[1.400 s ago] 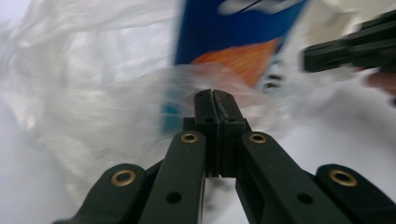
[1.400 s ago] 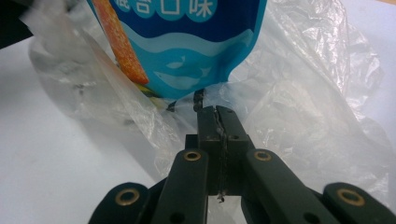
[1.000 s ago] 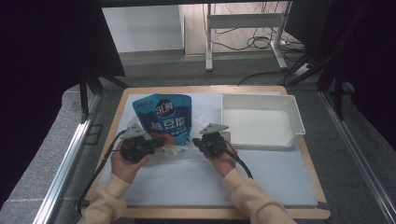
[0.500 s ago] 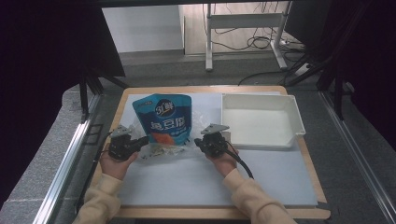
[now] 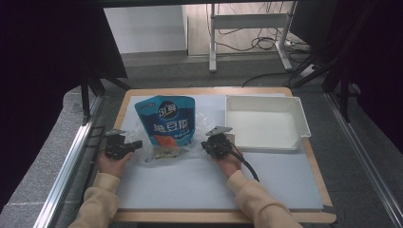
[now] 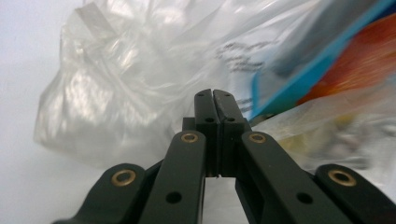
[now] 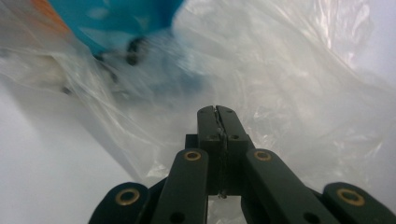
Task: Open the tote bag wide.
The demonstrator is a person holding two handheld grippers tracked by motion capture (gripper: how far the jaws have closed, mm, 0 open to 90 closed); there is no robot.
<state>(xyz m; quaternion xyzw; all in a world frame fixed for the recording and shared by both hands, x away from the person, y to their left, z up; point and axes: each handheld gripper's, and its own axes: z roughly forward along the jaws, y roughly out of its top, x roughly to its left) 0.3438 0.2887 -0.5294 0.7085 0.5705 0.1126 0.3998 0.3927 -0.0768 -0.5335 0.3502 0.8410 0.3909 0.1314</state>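
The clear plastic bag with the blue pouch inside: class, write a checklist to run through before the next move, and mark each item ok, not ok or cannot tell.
1. Left gripper shut: ok; in the left gripper view its fingers meet, tips just short of the clear plastic bag.
2. Right gripper shut: ok; fingers together at the bag's edge.
3. Film pinched in either gripper: cannot tell.
4. Blue pouch inside the bag: ok, lying flat.
5. White tray free to receive something: ok, nothing in it.
6. Bag on the white mat: ok, beside the tray.
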